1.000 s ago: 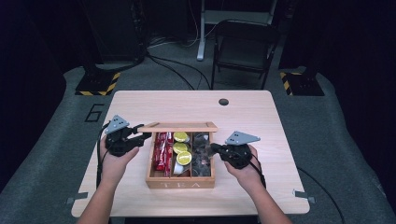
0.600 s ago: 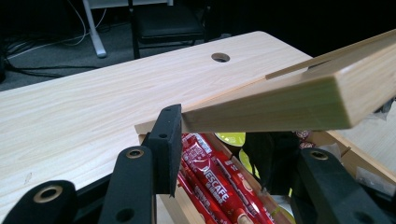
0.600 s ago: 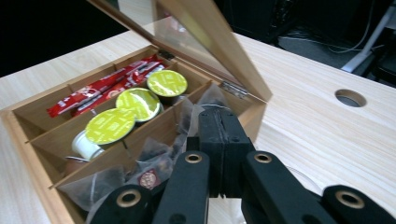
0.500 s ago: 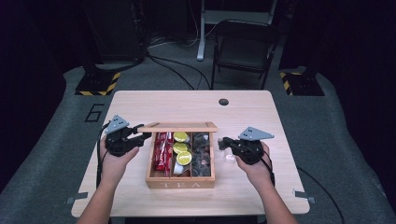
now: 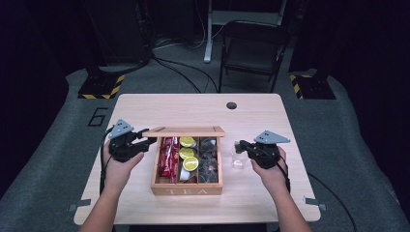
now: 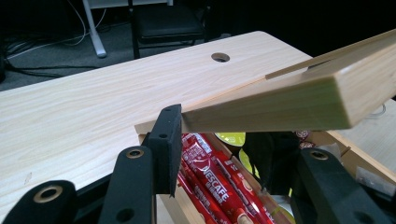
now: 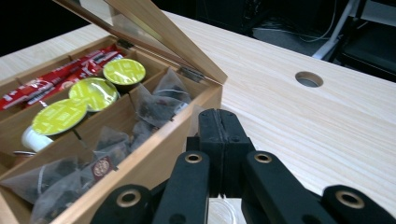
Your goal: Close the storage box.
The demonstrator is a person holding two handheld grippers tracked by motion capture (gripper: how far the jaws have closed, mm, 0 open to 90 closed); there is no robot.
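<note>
Wooden lid (image 6: 280, 102) clamped in left gripper (image 5: 145, 139) — right gripper (image 7: 218, 128) shut, beside box (image 7: 154, 154).

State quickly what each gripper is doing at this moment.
Left gripper: shut on the pale wooden glass-paned lid of the tea box.
Right gripper: shut, a clear tea bag at its jaws.

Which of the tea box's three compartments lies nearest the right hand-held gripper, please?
The compartment of dark pyramid tea bags: it runs along the box wall facing the right hand-held gripper, while the lime-lidded capsules and red Nescafe sticks lie farther away.
</note>
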